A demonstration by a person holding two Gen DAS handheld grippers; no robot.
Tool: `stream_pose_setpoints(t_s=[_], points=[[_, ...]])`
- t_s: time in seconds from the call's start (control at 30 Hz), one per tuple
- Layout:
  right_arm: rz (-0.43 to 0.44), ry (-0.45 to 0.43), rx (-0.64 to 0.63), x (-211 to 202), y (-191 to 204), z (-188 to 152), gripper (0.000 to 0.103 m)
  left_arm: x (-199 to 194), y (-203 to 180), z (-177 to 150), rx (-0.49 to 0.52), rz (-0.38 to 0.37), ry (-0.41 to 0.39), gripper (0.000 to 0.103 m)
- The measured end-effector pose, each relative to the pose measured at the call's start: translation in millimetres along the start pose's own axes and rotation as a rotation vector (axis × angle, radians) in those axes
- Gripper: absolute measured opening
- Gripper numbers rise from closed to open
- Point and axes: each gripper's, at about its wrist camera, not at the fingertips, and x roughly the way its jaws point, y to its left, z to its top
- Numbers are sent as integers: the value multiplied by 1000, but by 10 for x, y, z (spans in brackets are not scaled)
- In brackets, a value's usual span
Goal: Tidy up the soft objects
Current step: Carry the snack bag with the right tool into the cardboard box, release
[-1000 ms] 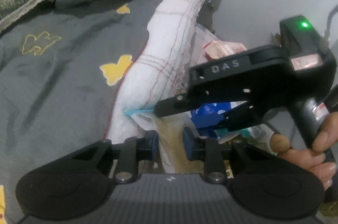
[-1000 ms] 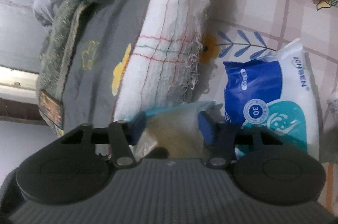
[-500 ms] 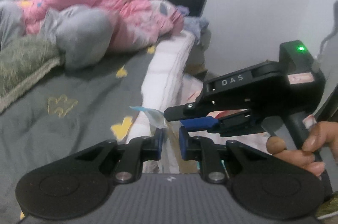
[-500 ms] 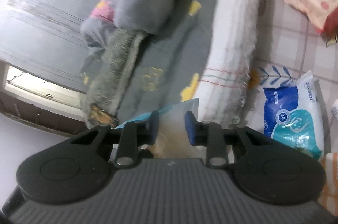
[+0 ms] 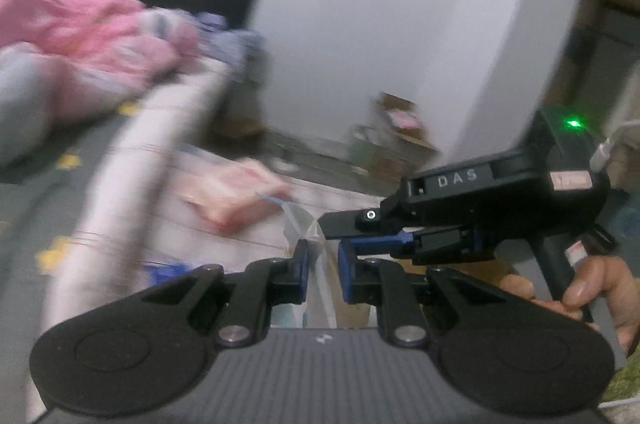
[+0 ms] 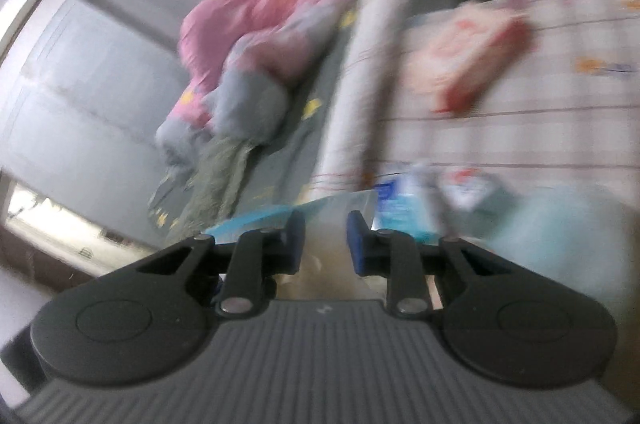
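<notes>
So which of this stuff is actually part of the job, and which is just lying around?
In use:
clear bag, held between both grippers
left gripper
right gripper

Lying about:
pink pack on the floor
blue-white pack on the floor
pink quilt on the bed

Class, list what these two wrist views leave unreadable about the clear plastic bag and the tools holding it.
- Clear plastic bag: contents unreadable, left wrist view, motion blur.
- Bag's lower part: right wrist view, hidden behind right tool.
- Left tool grip on bag: contact unclear, blur.
- Blue-and-white packet: print smeared.
</notes>
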Motion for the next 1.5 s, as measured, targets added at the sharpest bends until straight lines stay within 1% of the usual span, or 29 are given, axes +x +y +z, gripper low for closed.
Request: stream_pose_setpoints(t_s=[0.17, 0.3, 0.43, 0.57, 0.67, 0.7, 0.73, 0.77, 0.8, 0.87, 0.97, 1.03, 1.23, 1.37, 1.5], points=[[-115, -87, 95, -755, -692, -126, 22, 522, -648, -149, 54, -134, 99, 15], [-189, -147, 173, -1207, -1229, -252, 22, 951, -1123, -289, 90, -220, 173, 15], [-267, -198, 220, -1553, -1660, -277, 22, 1363, -1540, -401, 110, -295, 241, 15], [-348, -239, 242, -1809, -2038, -233, 22, 1743, -1855, -460, 130, -345, 293, 15], [-426, -264, 233, -1914, -2293, -180, 22, 2058, -2106, -538, 187, -356, 358, 17], [-458, -272, 226, -1907, -2368, -148, 22, 2179, -2170, -591, 213, -344, 388, 24], [-493, -279, 214, -1896, -2426, -129, 22, 2270, -2226, -634, 231, -329, 408, 28], [-523, -291, 203, -1886, -2503, -110, 22, 2350, -2253, -672, 243, -315, 419, 36], [-538, -296, 199, -1870, -2546, -97, 22, 2410, -2256, -713, 249, -295, 428, 41], [-550, -302, 198, -1848, -2638, -88, 22, 2501, -2231, -763, 249, -255, 440, 44], [-550, -305, 193, -1818, -2695, -94, 23, 2540, -2168, -747, 227, -229, 441, 49], [-540, -307, 199, -1833, -2705, -114, 23, 2522, -2098, -695, 219, -201, 430, 50], [-494, -337, 221, -1948, -2563, -180, 23, 2229, -1912, -476, 203, -146, 376, 57], [-443, -356, 221, -2019, -2330, -307, 24, 1890, -1780, -350, 209, -122, 323, 68], [-348, -365, 194, -2039, -1981, -522, 30, 1413, -1614, -304, 215, -96, 274, 84]])
